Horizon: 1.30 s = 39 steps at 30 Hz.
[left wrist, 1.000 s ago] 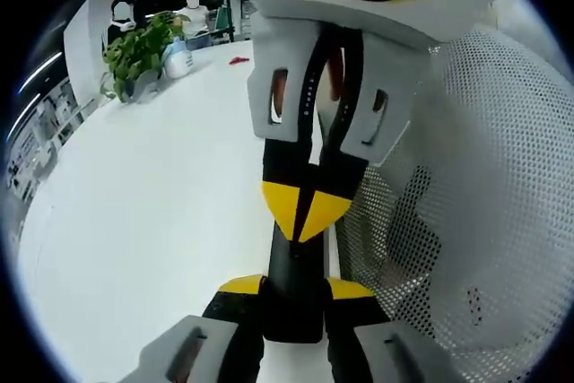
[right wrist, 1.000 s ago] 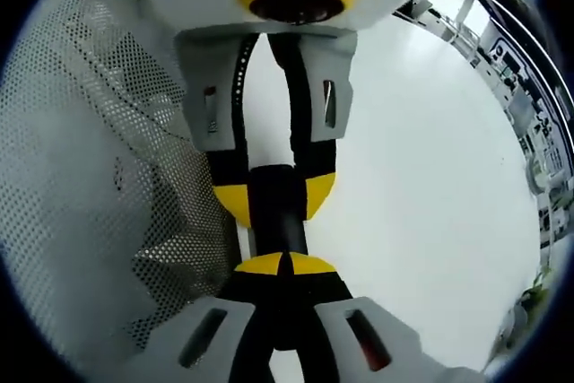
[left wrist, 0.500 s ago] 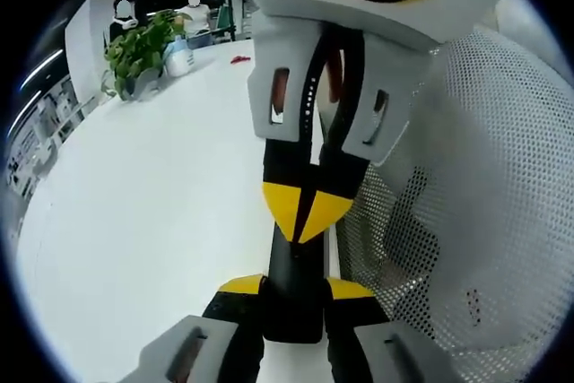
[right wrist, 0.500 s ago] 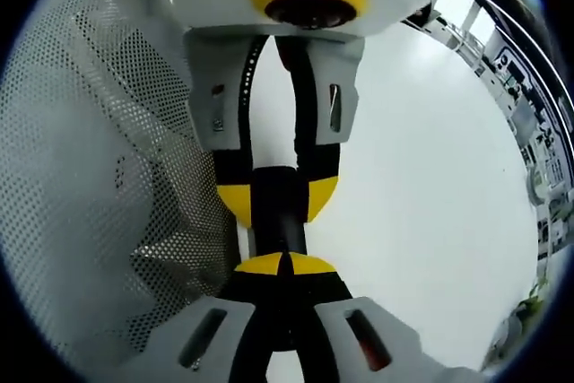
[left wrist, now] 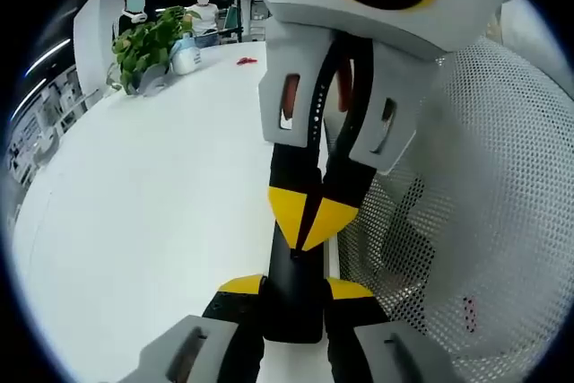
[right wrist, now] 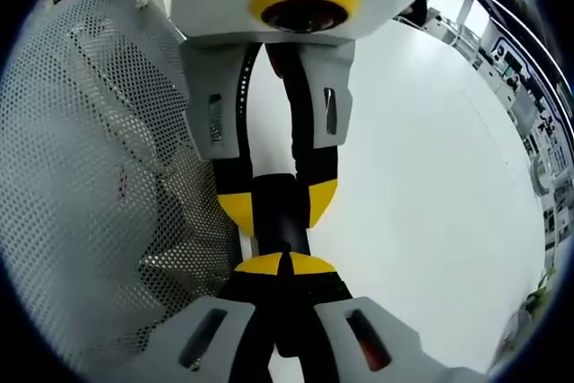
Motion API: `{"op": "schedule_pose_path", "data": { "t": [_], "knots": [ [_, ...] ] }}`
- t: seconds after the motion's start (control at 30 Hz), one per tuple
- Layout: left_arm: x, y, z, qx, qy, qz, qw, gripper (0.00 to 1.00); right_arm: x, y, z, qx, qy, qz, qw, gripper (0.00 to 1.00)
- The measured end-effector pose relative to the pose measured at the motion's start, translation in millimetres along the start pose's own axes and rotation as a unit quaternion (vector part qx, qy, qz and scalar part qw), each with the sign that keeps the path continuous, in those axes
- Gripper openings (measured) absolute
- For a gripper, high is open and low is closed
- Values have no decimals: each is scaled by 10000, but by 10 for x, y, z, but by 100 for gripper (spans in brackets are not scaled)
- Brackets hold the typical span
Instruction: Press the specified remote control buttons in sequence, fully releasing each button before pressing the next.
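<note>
A slim black remote control (left wrist: 291, 311) lies between the yellow-tipped jaws of my left gripper (left wrist: 294, 286), which is shut on it. From above in the left gripper view comes my right gripper (left wrist: 309, 213), shut, its joined yellow tips resting against the remote's far end. In the right gripper view the same meeting shows from the other side. There my right gripper (right wrist: 282, 265) has its tips together against the remote control (right wrist: 280, 221), which the left gripper (right wrist: 278, 204) clamps between its two yellow pads. The remote's buttons are hidden.
A white table (left wrist: 134, 221) spreads out to the left. A potted plant (left wrist: 143, 47), a small red item (left wrist: 244, 61) and seated people are at its far end. White mesh (left wrist: 475, 221) stands close beside the grippers, and the mesh (right wrist: 90, 177) also flanks them in the right gripper view.
Both views have shifted a little with the hands. The left gripper's hold on the remote and the right gripper's shut tips against it look the same.
</note>
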State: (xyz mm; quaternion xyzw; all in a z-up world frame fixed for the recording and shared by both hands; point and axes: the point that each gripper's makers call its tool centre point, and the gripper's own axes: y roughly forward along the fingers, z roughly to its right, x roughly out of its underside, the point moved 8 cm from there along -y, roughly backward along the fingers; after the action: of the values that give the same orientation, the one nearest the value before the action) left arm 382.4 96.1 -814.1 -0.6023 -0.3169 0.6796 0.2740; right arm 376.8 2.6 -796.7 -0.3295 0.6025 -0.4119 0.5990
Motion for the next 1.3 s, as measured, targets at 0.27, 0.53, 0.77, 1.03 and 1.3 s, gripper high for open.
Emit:
{"op": "schedule_pose_path", "data": {
  "t": [0.27, 0.53, 0.77, 1.03, 1.3],
  "knots": [
    [5, 0, 0, 1, -6, 33, 10000, 25, 32, 5, 29, -83, 534, 154, 9984, 0],
    [10, -1, 4, -8, -10, 62, 10000, 25, -25, 18, 22, -62, 501, -154, 9986, 0],
    [14, 0, 3, -5, -158, 116, 9998, 25, 16, 10, 20, -100, 669, -40, 9977, 0],
    [12, -4, 9, -9, -26, 80, 10000, 25, 51, 5, 59, -244, 1034, 237, 9941, 0],
    [7, -4, 11, -10, 60, 30, 10000, 25, 15, 6, 30, -216, 796, 117, 9965, 0]
  ]
}}
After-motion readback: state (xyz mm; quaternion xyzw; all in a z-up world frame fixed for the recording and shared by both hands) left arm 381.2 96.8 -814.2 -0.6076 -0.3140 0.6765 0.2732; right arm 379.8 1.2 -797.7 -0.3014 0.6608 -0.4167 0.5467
